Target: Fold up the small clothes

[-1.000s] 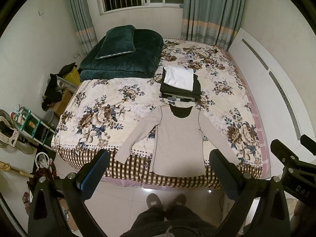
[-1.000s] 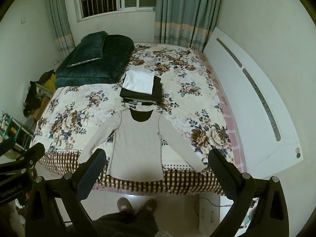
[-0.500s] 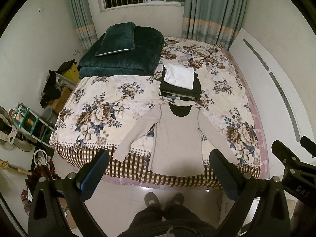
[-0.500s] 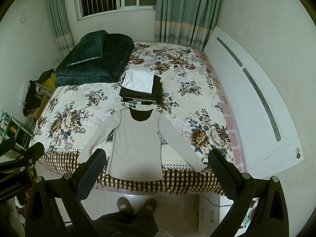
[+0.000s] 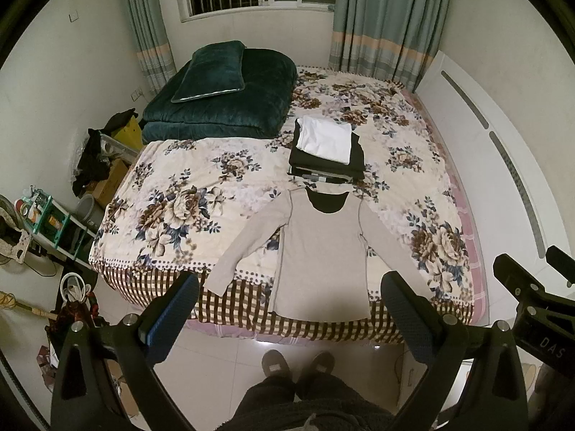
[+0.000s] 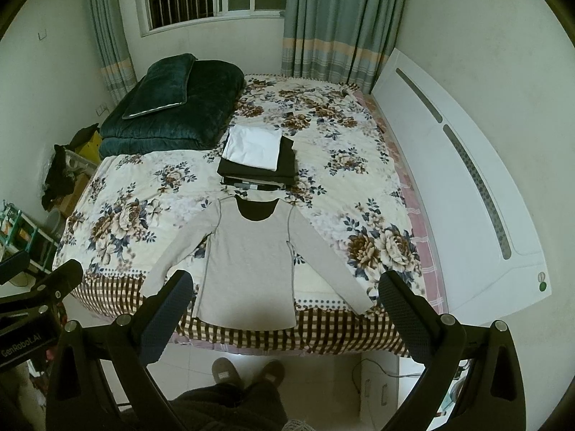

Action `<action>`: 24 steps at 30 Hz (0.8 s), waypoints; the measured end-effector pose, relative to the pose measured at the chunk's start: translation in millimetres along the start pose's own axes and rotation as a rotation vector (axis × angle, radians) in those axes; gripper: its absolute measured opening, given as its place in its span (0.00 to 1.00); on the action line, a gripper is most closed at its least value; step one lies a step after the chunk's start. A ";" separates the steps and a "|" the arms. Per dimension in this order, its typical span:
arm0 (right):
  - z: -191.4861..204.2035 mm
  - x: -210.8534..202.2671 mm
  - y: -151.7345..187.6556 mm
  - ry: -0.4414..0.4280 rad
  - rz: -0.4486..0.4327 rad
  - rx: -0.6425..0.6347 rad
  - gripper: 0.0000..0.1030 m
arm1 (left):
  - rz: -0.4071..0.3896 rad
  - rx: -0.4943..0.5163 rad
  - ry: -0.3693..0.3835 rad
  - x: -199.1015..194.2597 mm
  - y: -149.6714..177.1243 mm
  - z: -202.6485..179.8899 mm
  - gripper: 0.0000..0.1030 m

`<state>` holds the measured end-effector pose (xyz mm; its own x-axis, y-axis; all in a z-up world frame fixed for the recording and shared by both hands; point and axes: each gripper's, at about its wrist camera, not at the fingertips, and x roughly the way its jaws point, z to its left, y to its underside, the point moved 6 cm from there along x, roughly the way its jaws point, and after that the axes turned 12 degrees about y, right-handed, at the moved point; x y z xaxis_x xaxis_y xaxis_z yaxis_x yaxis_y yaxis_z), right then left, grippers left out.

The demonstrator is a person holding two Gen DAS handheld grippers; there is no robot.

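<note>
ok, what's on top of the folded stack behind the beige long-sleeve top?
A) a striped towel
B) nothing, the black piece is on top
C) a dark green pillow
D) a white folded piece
D: a white folded piece lies on top of the black garments of the folded stack, just beyond the collar of the beige long-sleeve top; the dark green pillow sits on the quilt off to the left.

Black hand-held gripper (image 5: 289, 309), blue-padded fingers (image 5: 172, 314), seemingly grey slippers (image 5: 276, 365).
</note>
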<state>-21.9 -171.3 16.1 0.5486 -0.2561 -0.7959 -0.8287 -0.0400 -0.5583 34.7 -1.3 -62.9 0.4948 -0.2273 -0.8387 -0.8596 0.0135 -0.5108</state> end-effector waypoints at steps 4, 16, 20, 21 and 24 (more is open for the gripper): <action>1.8 -1.2 -2.4 -0.001 0.000 0.000 1.00 | 0.001 0.000 0.001 -0.3 -0.9 0.5 1.00; 2.1 -0.8 -2.9 0.000 0.000 0.000 1.00 | -0.001 -0.001 0.002 0.1 -1.7 -0.1 1.00; 2.0 -1.4 -3.3 0.000 -0.001 -0.001 1.00 | -0.001 -0.002 0.004 -0.2 -1.8 -0.4 1.00; 1.9 -1.6 -3.0 0.001 0.000 -0.001 1.00 | -0.002 -0.001 0.003 0.1 -1.8 -0.6 1.00; 1.9 -2.2 -3.4 0.002 -0.002 -0.002 1.00 | -0.001 -0.002 0.004 0.1 -1.9 -0.8 1.00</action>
<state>-20.1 -168.8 19.3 0.5496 -0.2577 -0.7947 -0.8281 -0.0423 -0.5590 36.3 -2.1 -61.9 0.4952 -0.2309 -0.8375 -0.8593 0.0117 -0.5113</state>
